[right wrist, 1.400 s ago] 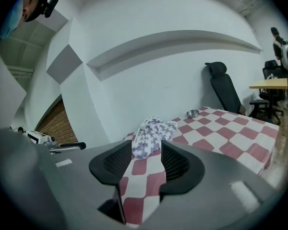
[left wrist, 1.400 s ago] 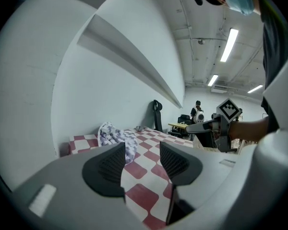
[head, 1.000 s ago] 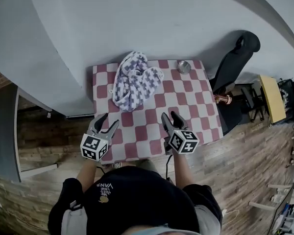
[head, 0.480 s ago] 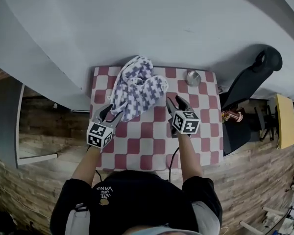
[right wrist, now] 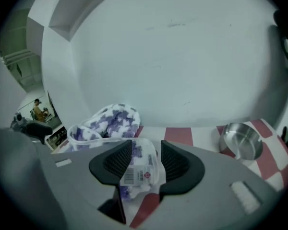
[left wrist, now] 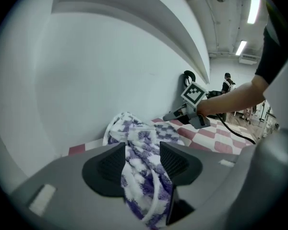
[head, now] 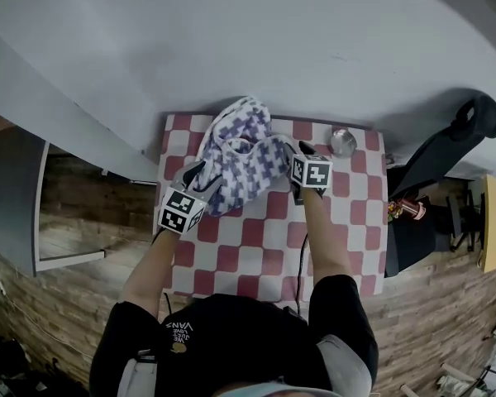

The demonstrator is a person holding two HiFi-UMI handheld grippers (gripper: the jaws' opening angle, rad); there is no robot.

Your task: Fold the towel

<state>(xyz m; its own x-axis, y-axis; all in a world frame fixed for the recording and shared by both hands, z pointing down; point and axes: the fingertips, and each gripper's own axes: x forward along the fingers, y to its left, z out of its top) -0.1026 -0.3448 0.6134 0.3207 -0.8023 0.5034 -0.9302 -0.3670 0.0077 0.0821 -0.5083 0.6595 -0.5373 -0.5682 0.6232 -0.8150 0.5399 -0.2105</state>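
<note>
Now we are holding the left tool and right tool open at opposite edges of the crumpled towel, lying at the far side of the desk; cloth is sitting between each tool's jaws, unpinched; we are likely readying to grip and spread it

Person in a black top with small white print, grey sleeve ends, grey left tongs and right tongs with black ribbed pads, each carrying a black-and-white marker cube, thin black cable running from the right one
</note>
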